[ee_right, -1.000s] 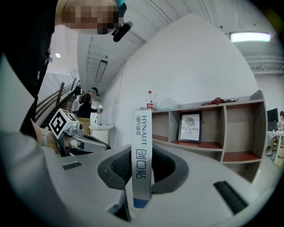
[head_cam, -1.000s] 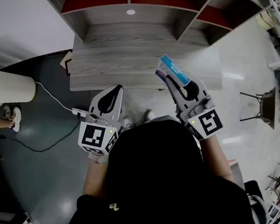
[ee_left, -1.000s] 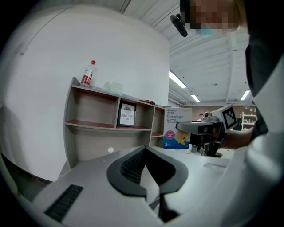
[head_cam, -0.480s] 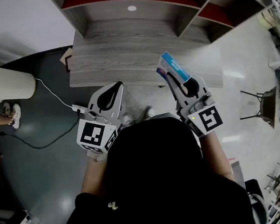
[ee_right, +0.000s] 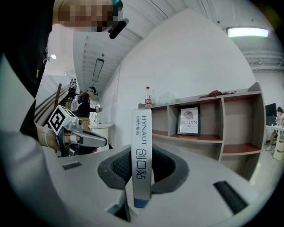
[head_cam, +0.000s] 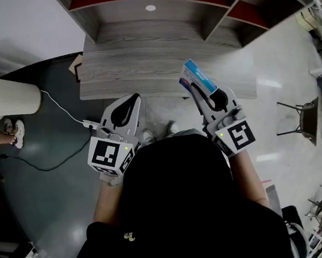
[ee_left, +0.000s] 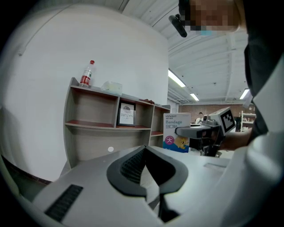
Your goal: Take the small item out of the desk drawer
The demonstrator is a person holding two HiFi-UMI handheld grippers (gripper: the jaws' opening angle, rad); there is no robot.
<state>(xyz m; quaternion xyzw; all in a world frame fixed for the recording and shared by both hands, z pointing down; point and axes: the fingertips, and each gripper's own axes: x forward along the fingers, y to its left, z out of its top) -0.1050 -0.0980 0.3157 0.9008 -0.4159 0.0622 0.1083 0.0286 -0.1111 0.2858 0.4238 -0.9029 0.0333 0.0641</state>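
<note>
A small blue-and-white bandage box (head_cam: 197, 77) stands upright between the jaws of my right gripper (head_cam: 193, 89), which is shut on it. It is held in the air just in front of the grey wooden desk (head_cam: 141, 58). In the right gripper view the narrow edge of the box (ee_right: 142, 150) faces the camera, pinched between the ribbed pads. My left gripper (head_cam: 135, 100) hovers level with it at the left, shut with nothing between its jaws. From the left gripper view I see the front of the box (ee_left: 176, 131). No open drawer shows in any view.
A shelf unit (head_cam: 153, 8) with red boards stands on the desk, holding a framed picture (ee_left: 127, 114), with a bottle (ee_left: 86, 73) on top. A white cylinder (head_cam: 4, 97) and a cable (head_cam: 61, 112) lie at the left. A chair (head_cam: 300, 122) is at the right.
Both grippers and the box stay almost where they were. Only the head view has shifted slightly.
</note>
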